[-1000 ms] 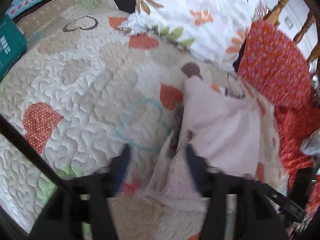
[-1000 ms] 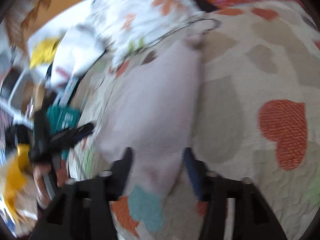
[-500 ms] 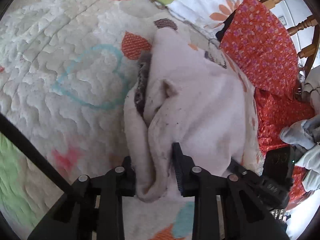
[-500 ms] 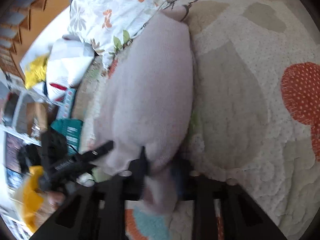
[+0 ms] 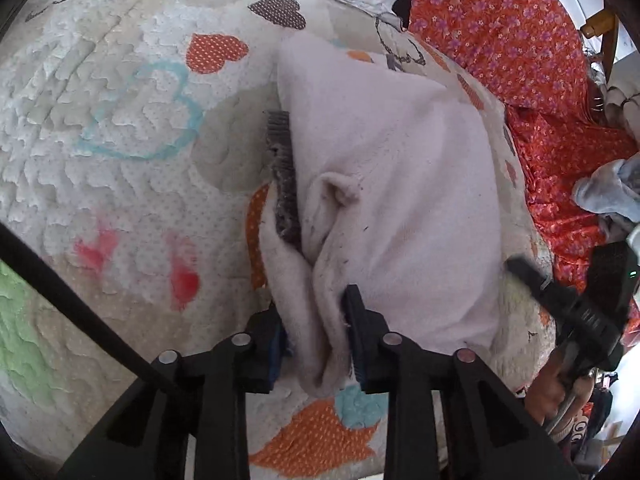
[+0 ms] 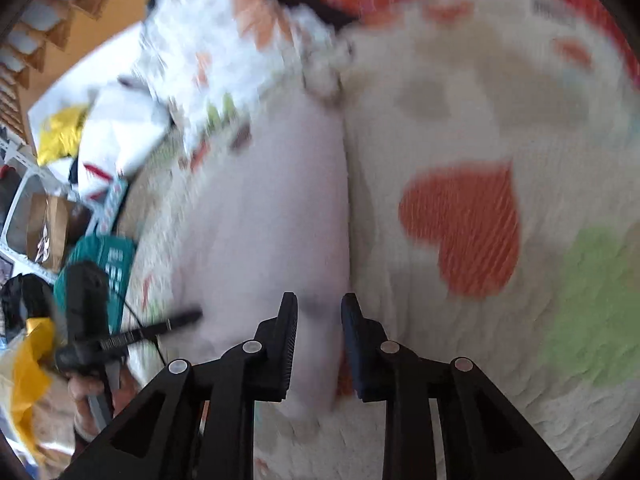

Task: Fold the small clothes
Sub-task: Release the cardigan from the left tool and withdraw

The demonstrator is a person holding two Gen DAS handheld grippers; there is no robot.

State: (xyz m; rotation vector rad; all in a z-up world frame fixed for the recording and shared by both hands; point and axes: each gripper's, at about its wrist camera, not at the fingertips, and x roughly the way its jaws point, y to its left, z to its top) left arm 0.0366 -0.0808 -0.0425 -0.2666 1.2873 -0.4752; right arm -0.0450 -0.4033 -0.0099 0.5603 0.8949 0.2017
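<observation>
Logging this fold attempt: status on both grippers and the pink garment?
Left gripper shut on pink garment, near hem bunched. Right gripper pinching the opposite edge; view blurred. Garment flat on heart quilt, nothing in the way.

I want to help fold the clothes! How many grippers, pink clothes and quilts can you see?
Grippers: 2, the left gripper and the right gripper
Pink garment: 1
Quilt: 1
Total: 4
</observation>
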